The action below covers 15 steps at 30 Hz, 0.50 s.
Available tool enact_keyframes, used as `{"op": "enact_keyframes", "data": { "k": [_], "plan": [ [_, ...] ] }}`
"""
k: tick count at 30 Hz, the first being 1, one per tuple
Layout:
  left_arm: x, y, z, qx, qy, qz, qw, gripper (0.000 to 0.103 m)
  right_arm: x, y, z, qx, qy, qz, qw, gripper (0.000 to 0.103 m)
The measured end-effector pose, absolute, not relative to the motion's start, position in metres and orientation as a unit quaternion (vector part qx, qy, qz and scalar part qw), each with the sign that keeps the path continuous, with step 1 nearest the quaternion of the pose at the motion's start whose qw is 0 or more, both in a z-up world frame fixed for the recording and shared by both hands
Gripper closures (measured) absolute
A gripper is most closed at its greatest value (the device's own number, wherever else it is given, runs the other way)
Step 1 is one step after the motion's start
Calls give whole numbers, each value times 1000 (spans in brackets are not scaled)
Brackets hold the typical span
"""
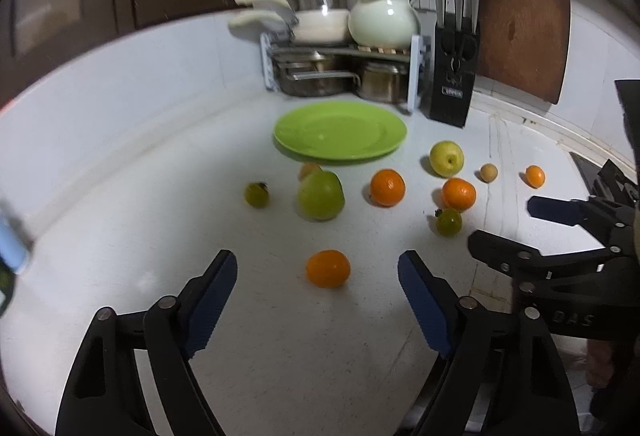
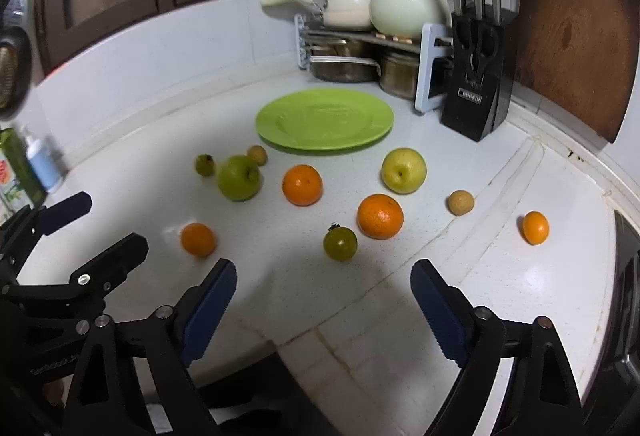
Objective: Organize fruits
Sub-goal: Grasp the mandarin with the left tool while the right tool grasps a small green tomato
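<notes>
A green plate [image 1: 340, 132] [image 2: 324, 120] lies bare at the back of the white counter. Fruit is scattered in front of it: a green apple [image 2: 239, 178], a yellow apple [image 2: 403, 170], two oranges [image 2: 302, 185] [image 2: 380, 216], several small fruits. My left gripper [image 1: 318, 264] is open above the counter, and a small orange [image 1: 328, 269] lies just beyond its fingertips, untouched. My right gripper [image 2: 324, 270] is open too, with a green tomato [image 2: 340, 243] lying a little ahead of it. Another small orange [image 2: 535, 227] sits far right.
A dish rack [image 2: 428, 72] with pots and a white teapot stands behind the plate. Beside it is a black knife block [image 2: 476, 104], and a wooden cutting board [image 2: 572, 36] leans on the wall. Bottles [image 2: 40, 164] stand at the left. The counter's front edge runs below the right gripper.
</notes>
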State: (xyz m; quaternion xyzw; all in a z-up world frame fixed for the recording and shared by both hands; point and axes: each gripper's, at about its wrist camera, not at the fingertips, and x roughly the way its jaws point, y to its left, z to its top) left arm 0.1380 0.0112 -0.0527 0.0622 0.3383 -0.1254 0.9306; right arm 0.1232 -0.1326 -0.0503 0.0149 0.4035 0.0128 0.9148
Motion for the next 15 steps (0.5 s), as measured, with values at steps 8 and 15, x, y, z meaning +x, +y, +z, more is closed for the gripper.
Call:
{"op": "enact_keyframes", "data": {
  "k": [8,15],
  "plan": [
    [164,7,-78,42,380,-113,917,33,148,-138,-74,17,440,30,897,29],
    [173,2,-94,16,406,-81,910,41,165,-143,-87,-1,460,72,885,36]
  ]
}}
